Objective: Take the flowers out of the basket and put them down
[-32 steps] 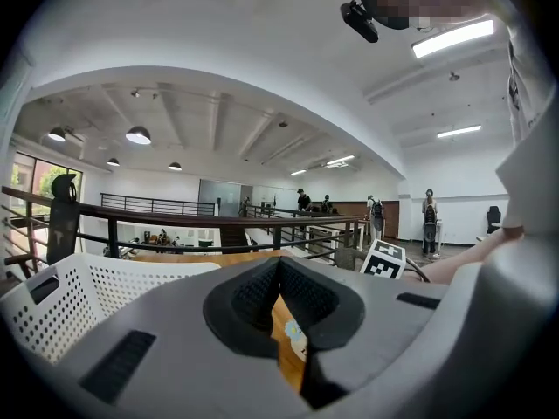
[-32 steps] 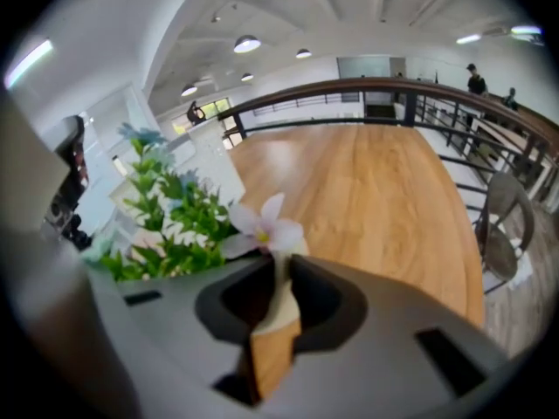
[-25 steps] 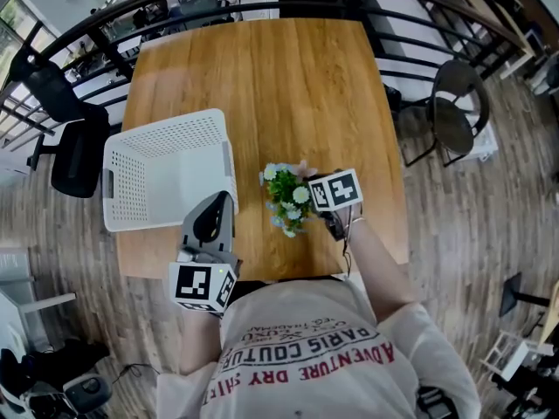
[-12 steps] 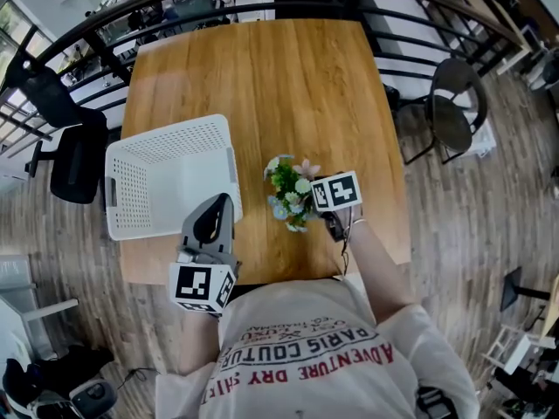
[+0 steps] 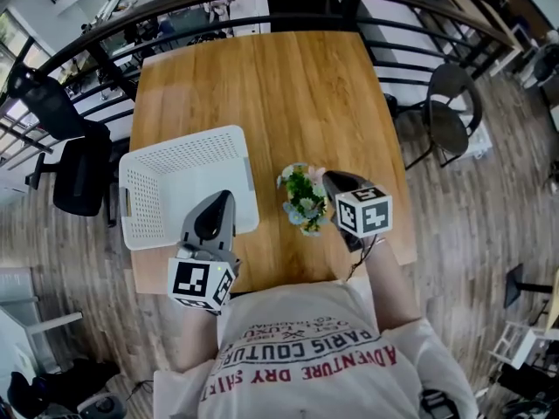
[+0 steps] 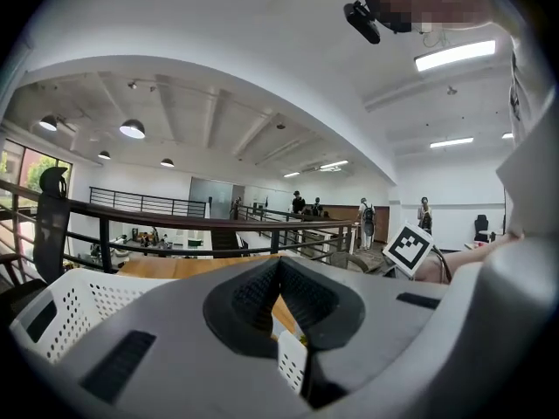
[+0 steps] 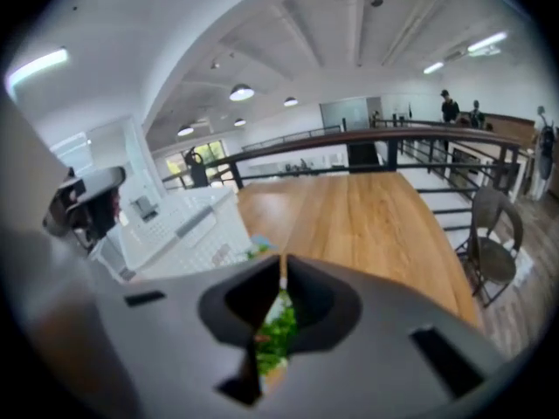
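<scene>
White basket (image 5: 183,140) mid-left on wooden table (image 5: 262,85); flowers (image 5: 306,201) right of centre, beside right gripper (image 5: 328,178); left gripper (image 5: 219,197) at basket's lower edge.

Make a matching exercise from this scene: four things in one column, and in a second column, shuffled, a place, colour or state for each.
Things
1. basket
2. flowers
3. left gripper
4. chair

Descriptions
A. stands off the table, past its right edge in the head view
B. jaws together
C. white, with perforated walls
D. on the table, just right of the basket in the head view

Right pairs: 1-C, 2-D, 3-B, 4-A
</scene>
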The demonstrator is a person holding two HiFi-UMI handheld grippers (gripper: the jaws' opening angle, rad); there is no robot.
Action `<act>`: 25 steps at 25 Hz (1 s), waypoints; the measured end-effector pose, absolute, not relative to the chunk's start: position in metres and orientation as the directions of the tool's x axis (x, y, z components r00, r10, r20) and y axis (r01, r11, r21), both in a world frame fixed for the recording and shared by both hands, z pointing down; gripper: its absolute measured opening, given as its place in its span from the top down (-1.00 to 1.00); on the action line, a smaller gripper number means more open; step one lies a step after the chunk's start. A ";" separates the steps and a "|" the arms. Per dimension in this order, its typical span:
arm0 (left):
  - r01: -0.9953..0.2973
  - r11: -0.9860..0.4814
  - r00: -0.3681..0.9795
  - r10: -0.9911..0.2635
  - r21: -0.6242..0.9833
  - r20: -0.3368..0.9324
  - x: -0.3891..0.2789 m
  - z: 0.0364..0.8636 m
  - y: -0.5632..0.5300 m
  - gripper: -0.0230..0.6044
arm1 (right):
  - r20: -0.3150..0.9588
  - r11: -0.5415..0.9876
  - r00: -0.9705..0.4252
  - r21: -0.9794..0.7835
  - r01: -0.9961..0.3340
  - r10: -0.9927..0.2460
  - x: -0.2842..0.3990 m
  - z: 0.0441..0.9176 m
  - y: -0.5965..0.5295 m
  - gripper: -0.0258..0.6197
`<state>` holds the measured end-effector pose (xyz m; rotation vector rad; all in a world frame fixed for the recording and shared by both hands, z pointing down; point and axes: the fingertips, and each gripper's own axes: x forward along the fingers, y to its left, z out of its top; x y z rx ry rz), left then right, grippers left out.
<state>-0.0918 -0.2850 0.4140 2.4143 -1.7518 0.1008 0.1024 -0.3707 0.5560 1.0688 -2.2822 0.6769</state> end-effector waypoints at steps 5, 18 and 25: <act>-0.947 -0.313 0.319 -0.940 0.070 0.121 -0.110 0.400 -0.286 0.84 | 0.463 0.634 -0.604 -0.111 -0.766 -0.649 0.068 0.494 -0.365 0.80; -0.947 -0.319 0.321 -0.940 0.034 0.114 -0.154 0.392 -0.282 0.84 | 0.073 0.764 -0.761 0.057 -0.642 -0.645 -0.010 0.403 -0.322 0.81; -0.953 -0.300 0.302 -0.945 0.032 0.123 -0.170 0.397 -0.279 0.84 | 0.080 0.806 -0.802 0.047 -0.590 -0.592 -0.026 0.408 -0.315 0.83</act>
